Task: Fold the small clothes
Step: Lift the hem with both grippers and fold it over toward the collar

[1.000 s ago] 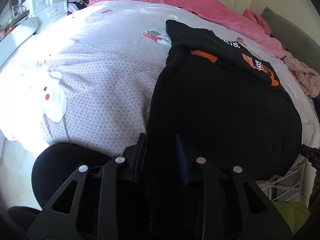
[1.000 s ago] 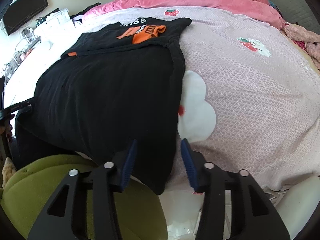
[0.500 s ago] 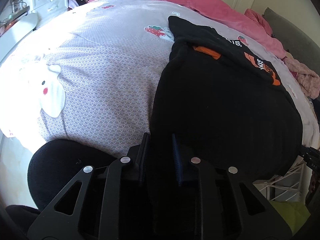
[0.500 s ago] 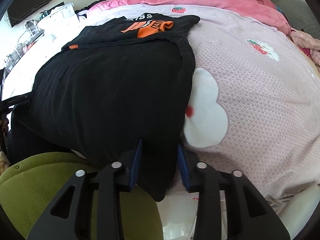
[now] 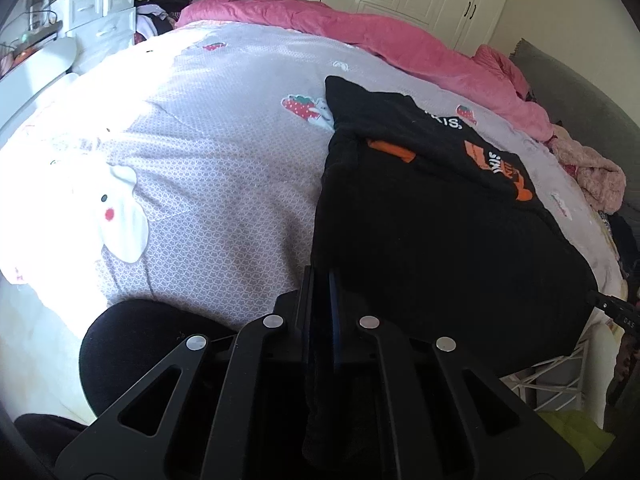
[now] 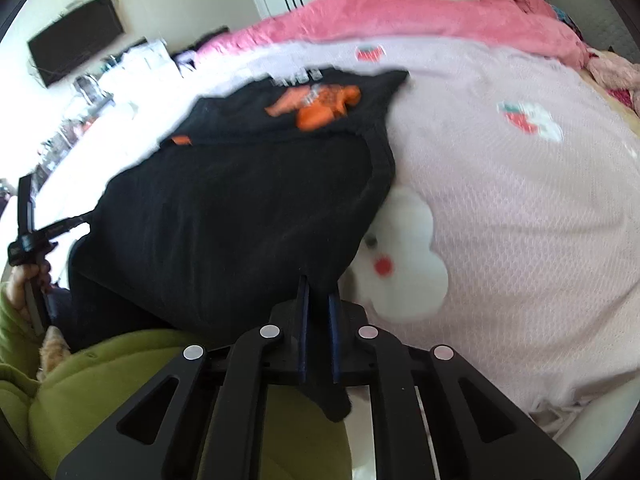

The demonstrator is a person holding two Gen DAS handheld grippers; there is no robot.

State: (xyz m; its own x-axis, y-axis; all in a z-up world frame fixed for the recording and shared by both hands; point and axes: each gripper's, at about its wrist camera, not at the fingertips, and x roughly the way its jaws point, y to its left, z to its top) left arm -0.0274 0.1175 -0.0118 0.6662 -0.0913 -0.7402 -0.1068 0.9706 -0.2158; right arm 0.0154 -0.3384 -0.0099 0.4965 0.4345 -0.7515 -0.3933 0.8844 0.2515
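My left gripper (image 5: pixel 322 280) pinches the soft black garment's (image 5: pixel 432 232) near-left hem at six o'clock; my right gripper (image 6: pixel 318 292) pinches its near-right corner. The garment lies on the honeycomb-quilted bedspread (image 5: pixel 208 168). Only the right view shows a green sleeve (image 6: pixel 120 380).

Daylight overexposes the left side; right wrist view motion-blurred, fisheye edges dark.

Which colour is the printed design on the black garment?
Orange, with some white lettering, on the black garment. The left wrist view shows it best; the right wrist view is blurred.
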